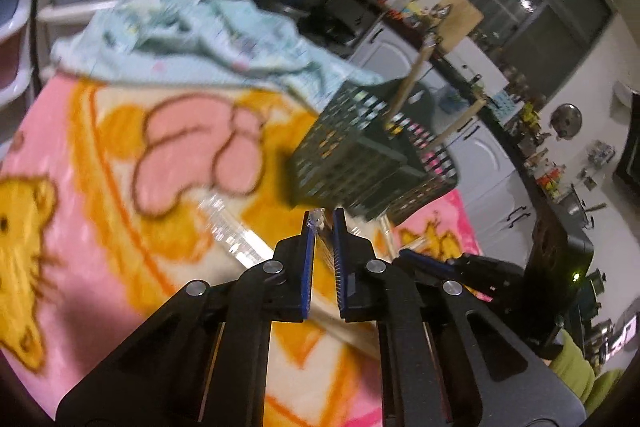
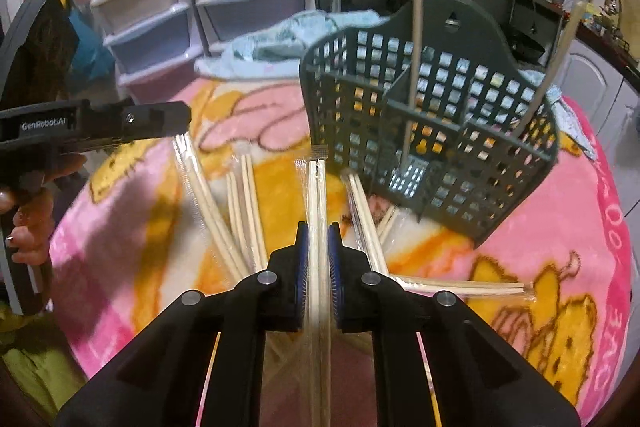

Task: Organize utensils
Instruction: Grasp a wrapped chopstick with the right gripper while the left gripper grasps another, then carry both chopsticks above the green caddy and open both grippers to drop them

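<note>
The right hand-held gripper [image 2: 318, 227] has its jaws drawn in on a pair of wrapped chopsticks [image 2: 317, 183], which runs lengthwise between the blue pads and points toward the dark green utensil basket [image 2: 430, 131]. The left hand-held gripper [image 1: 323, 217] is nearly closed, with the clear end of a chopstick wrapper [image 1: 318, 219] pinched at its fingertips; in the right wrist view it appears at the left edge, with a wrapped pair hanging from its tip. The basket stands on a pink and orange cartoon blanket [image 2: 560, 227], its perforated walls divided into compartments. Two wrapped chopstick pairs [image 2: 416, 11] stand upright or leaning inside it, in separate compartments. Several more wrapped pairs [image 2: 240, 211] lie loose on the blanket just in front of the basket. A pale blue cloth [image 1: 208, 35] lies crumpled behind the basket, and plastic drawer units [image 2: 168, 27] stand beyond the blanket.
</note>
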Available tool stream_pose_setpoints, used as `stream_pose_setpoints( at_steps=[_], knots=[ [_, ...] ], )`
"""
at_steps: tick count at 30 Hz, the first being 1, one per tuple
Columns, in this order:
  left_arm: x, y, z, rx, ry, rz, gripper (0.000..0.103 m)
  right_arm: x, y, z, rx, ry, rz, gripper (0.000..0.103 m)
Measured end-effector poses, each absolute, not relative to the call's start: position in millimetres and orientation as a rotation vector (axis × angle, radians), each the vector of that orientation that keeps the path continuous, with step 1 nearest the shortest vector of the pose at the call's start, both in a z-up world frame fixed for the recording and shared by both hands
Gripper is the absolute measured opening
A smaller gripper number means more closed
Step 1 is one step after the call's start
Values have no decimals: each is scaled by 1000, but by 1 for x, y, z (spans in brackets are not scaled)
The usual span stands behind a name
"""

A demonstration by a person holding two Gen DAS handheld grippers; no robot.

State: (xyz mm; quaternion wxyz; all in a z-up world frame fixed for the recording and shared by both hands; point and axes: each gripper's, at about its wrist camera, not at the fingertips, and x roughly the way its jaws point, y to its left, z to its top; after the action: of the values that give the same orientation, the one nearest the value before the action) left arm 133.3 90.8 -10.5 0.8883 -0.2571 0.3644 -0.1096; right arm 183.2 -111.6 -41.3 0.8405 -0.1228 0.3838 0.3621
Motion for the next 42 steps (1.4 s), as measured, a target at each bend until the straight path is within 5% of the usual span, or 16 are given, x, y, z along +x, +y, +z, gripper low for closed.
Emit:
stream_pose_setpoints(
  at_steps=[32,42],
  knots=[
    [159,18,111,-330,554,-423,3,174,-166,73,-86,500,740,0],
    [163,34,133,-308,498,-386,3,205,-169,16,-119,688,740,1]
  ],
)
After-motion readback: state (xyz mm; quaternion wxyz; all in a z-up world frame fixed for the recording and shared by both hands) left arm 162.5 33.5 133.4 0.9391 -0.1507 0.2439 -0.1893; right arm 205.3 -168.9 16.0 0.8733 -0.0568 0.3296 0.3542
